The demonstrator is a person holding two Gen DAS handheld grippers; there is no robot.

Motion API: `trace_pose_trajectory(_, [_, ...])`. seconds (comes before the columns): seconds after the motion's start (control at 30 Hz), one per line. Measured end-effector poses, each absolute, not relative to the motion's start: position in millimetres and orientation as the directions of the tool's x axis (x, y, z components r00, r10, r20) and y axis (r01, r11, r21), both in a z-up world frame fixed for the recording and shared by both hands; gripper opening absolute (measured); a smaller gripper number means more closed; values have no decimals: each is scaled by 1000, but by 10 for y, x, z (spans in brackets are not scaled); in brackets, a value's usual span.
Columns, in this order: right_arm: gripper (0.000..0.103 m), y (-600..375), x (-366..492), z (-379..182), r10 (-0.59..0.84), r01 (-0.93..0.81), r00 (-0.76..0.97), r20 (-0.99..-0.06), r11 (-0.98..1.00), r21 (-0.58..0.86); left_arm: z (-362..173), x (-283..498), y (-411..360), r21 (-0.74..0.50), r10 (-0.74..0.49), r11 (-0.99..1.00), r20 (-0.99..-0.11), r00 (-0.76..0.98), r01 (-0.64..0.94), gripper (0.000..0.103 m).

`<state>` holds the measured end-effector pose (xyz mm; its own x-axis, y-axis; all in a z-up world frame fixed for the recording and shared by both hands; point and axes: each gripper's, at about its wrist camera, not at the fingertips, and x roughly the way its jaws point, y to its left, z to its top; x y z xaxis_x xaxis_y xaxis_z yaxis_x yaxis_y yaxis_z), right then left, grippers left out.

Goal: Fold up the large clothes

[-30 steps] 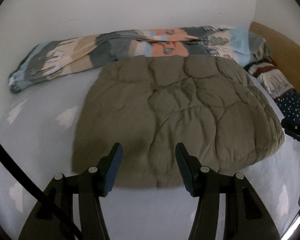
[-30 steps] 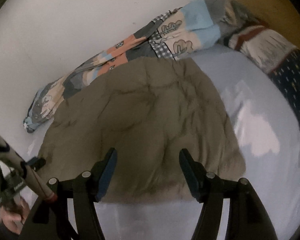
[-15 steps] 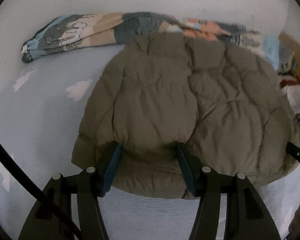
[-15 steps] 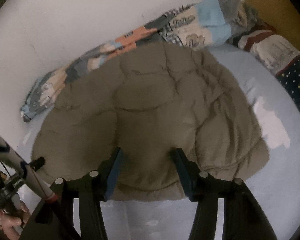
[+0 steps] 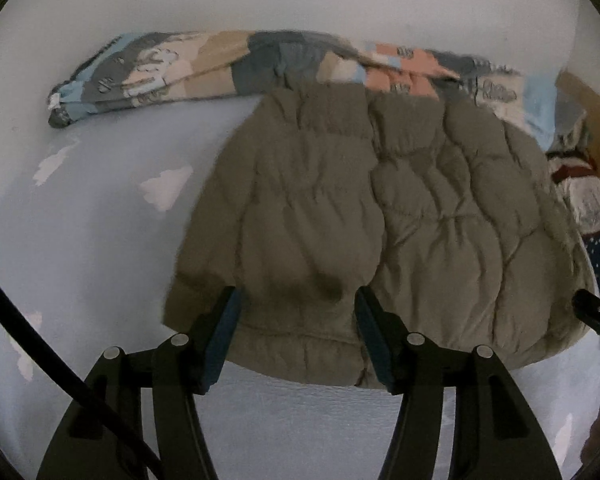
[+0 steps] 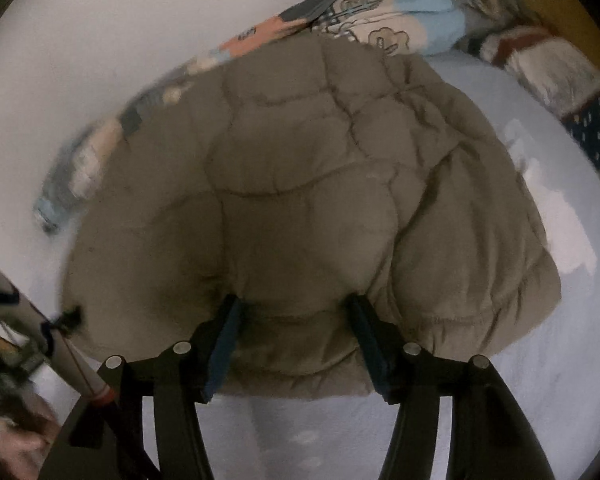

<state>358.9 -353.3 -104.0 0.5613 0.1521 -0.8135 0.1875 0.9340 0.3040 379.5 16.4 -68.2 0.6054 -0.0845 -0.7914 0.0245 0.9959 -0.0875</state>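
Observation:
An olive-grey quilted puffer jacket (image 5: 380, 208) lies spread on a pale blue bed sheet (image 5: 100, 220); it fills the right wrist view (image 6: 300, 184) too. My left gripper (image 5: 298, 300) is open, its blue-padded fingers straddling the jacket's near left hem, with fabric bulging between them. My right gripper (image 6: 294, 304) is open too, its fingers pressed into the near hem toward the jacket's right side, fabric puffed between them. Neither is closed on the cloth.
A rolled patchwork quilt (image 5: 228, 64) lies along the white wall behind the jacket. Patterned pillows (image 6: 540, 56) and a wooden headboard (image 5: 592, 120) are at the far right. The sheet with white cloud prints (image 6: 556, 216) surrounds the jacket.
Both grippers moved forward and down from above the near hem until their open fingers pushed into the jacket. The fabric now bulges between the fingers.

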Motion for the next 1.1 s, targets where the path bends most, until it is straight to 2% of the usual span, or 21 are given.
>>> trace_pose_trajectory(0.2, [62, -3942, 3308, -860, 124, 279, 612, -781, 890, 360, -773, 3817, 362, -120, -87, 993, -822, 563, -22, 58])
trace_pose_trajectory(0.3, [62, -4184, 3231, -919, 85, 354, 595, -799, 865, 356, -1000, 3904, 419, -121, -91, 992, -870, 485, -31, 59])
trace_pose_trajectory(0.4, [62, -4338, 3262, -1201, 111, 406, 521, -846, 840, 360, -979, 3916, 385, -95, -71, 995, -872, 485, -24, 59])
trace_pose_trajectory(0.5, [64, -4408, 3252, -1412, 180, 441, 483, -857, 795, 416, -802, 3876, 461, -156, -118, 987, -852, 510, -32, 59])
trace_pose_trajectory(0.6, [64, -4484, 3207, -1250, 184, 458, 520, -834, 764, 454, -622, 3849, 620, -232, -172, 972, -821, 545, -43, 62])
trace_pose_trajectory(0.67, [69, -4534, 3156, -1053, 142, 456, 562, -815, 769, 448, -578, 3837, 709, -249, -176, 967, -817, 549, -61, 68])
trace_pose_trajectory(0.87, [72, -4722, 2987, -961, 131, 510, 589, -797, 705, 493, -804, 3871, 1126, -391, -261, 898, -841, 474, -200, 69])
trace_pose_trajectory(1.1, [76, -4910, 2887, -1030, 155, 555, 596, -788, 630, 543, -1019, 3844, 1356, -537, -371, 781, -809, 456, -318, 69])
